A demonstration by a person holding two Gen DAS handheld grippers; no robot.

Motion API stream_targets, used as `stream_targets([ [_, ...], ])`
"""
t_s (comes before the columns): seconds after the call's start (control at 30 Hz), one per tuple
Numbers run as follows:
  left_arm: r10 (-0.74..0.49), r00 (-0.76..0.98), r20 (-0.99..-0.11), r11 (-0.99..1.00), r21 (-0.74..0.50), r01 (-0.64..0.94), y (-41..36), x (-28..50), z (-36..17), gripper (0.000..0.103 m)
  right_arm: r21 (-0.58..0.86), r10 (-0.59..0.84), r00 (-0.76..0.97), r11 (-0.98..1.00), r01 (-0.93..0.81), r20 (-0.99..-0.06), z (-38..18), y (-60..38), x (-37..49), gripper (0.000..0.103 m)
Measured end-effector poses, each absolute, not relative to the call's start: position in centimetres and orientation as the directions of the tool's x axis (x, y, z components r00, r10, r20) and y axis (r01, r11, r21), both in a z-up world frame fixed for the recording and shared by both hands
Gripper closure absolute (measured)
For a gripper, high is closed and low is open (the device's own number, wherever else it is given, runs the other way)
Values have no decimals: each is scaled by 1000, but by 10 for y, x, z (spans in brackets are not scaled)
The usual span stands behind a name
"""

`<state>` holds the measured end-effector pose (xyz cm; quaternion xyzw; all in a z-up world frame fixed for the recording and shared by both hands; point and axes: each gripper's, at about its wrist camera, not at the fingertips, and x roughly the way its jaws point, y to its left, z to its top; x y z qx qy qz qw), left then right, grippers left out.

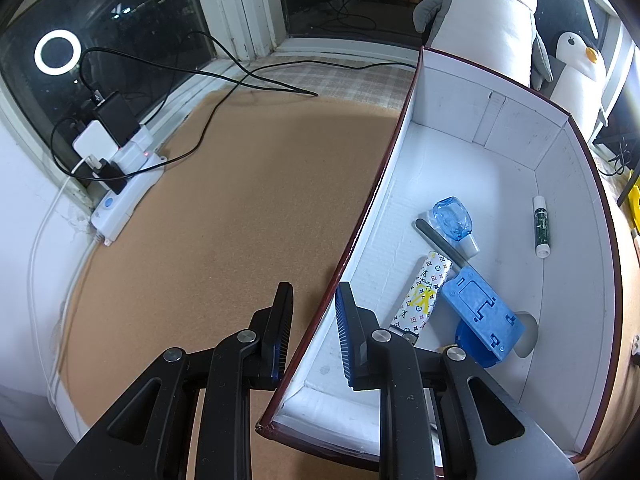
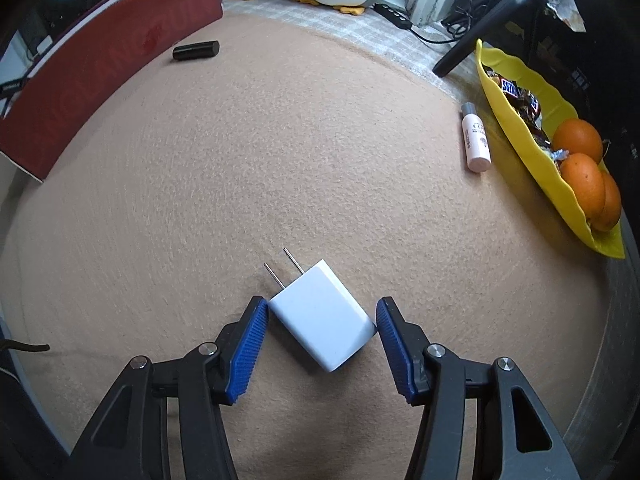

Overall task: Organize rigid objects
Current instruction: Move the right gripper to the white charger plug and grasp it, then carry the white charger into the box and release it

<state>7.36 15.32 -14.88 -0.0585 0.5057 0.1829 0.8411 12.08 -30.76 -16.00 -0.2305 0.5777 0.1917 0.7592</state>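
Note:
A white wall charger (image 2: 324, 320) lies on the tan mat with its two prongs pointing up-left. My right gripper (image 2: 322, 316) points down over it, and its blue pads (image 2: 248, 348) touch two opposite corners of the charger. In the left wrist view my left gripper (image 1: 314, 320) straddles the near wall of the white-lined, red-sided box (image 1: 400, 140) and is shut on that wall. Inside the box lie a clear blue bottle (image 1: 454, 218), a patterned tube (image 1: 420, 296), a blue plastic stand (image 1: 482, 312) and a dark green tube (image 1: 541, 226).
A black cylinder (image 2: 196, 51) lies beside the box's red outer side (image 2: 100, 80). A pale pink tube (image 2: 475, 138) lies next to a yellow tray (image 2: 532, 148) holding oranges (image 2: 578, 138) and sweets. A power strip (image 1: 124, 184) with cables sits by the window. Plush penguins (image 1: 492, 20) stand behind the box.

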Motion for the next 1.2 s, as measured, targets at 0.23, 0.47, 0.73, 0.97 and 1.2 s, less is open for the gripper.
stream_targets([
  [0.23, 248, 422, -872, 926, 86, -367, 153, 74, -149, 84, -113, 35, 264, 844, -524, -964, -161, -308, 120, 52],
  [0.47, 246, 424, -872, 927, 83, -367, 152, 74, -149, 84, -98, 58, 297, 869, -485, -953, -157, -305, 118, 52],
  [0.73, 244, 424, -872, 926, 80, -368, 151, 75, -151, 84, -20, 101, 300, 927, -376, -948, -159, -314, 134, 53],
  [0.97, 242, 423, -873, 927, 79, -368, 151, 75, -152, 84, -30, 90, 329, 939, -343, -940, -154, -312, 136, 69],
  [1.2, 242, 423, -873, 926, 78, -369, 151, 74, -152, 84, -14, 102, 310, 937, -350, -945, -158, -313, 136, 69],
])
